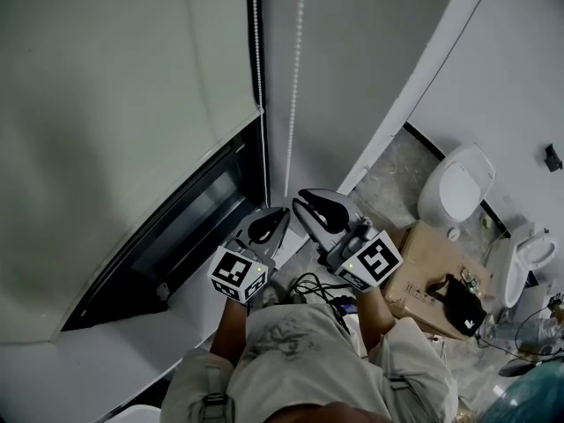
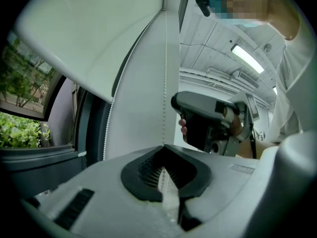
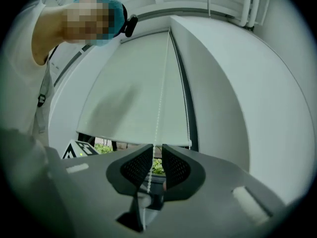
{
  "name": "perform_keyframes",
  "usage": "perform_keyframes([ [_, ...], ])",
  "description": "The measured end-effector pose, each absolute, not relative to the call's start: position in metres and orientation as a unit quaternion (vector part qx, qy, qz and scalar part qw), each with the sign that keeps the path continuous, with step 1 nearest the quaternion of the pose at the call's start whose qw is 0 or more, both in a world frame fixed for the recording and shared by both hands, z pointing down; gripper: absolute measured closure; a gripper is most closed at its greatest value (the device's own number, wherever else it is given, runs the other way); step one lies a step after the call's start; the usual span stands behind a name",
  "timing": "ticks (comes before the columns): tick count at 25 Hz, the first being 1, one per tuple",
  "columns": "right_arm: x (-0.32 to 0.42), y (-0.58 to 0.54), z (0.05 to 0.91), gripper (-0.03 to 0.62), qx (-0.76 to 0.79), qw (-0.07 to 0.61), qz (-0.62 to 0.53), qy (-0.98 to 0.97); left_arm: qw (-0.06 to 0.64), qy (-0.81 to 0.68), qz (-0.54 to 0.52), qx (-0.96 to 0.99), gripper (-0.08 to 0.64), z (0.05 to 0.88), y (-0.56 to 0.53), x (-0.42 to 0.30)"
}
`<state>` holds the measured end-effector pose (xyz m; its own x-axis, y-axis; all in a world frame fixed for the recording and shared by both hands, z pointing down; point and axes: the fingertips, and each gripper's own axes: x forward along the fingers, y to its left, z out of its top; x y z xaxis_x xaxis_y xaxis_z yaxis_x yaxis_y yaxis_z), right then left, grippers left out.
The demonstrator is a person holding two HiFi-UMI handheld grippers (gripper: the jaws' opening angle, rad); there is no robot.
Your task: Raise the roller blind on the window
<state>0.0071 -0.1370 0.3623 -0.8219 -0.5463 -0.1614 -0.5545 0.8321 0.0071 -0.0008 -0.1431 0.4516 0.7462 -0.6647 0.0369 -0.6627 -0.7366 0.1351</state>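
The pale roller blind (image 1: 115, 104) covers most of the window, and its bottom bar slants above a dark open strip of frame (image 1: 176, 245). A white bead chain hangs beside it in two strands, one by the blind's edge (image 1: 256, 42) and one further right (image 1: 293, 77). My left gripper (image 1: 280, 213) is shut on the right strand (image 2: 165, 83), which enters its closed tips (image 2: 163, 146). My right gripper (image 1: 302, 201) sits just beside and above it. Its jaws (image 3: 157, 150) stand slightly apart with the chain (image 3: 159, 103) running loose between them.
Green plants (image 2: 20, 128) show through the uncovered glass. A white sill (image 1: 88, 359) runs below the window. To the right on the floor are a toilet (image 1: 454, 188), a cardboard box (image 1: 423, 267) and a black bag (image 1: 458, 302). A white wall (image 1: 370, 60) rises behind the chain.
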Motion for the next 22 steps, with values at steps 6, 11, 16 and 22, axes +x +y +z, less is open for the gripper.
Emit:
perform_keyframes([
  [6, -0.003, -0.143, 0.321, 0.517, -0.268, 0.084, 0.069, 0.957, 0.068, -0.354, -0.006, 0.933, 0.549, 0.451, -0.141, 0.000],
  [11, -0.012, -0.147, 0.303, 0.517, -0.259, 0.095, 0.077, 0.958, 0.066, -0.352, -0.005, 0.934, 0.549, 0.450, -0.141, 0.000],
  [16, -0.017, -0.153, 0.293, 0.533, -0.262, 0.099, 0.081, 0.956, 0.066, -0.351, -0.007, 0.934, 0.549, 0.452, -0.141, 0.000],
  [22, -0.023, -0.155, 0.293, 0.578, -0.267, 0.087, 0.063, 0.958, 0.065, -0.353, -0.009, 0.933, 0.549, 0.451, -0.141, -0.005],
])
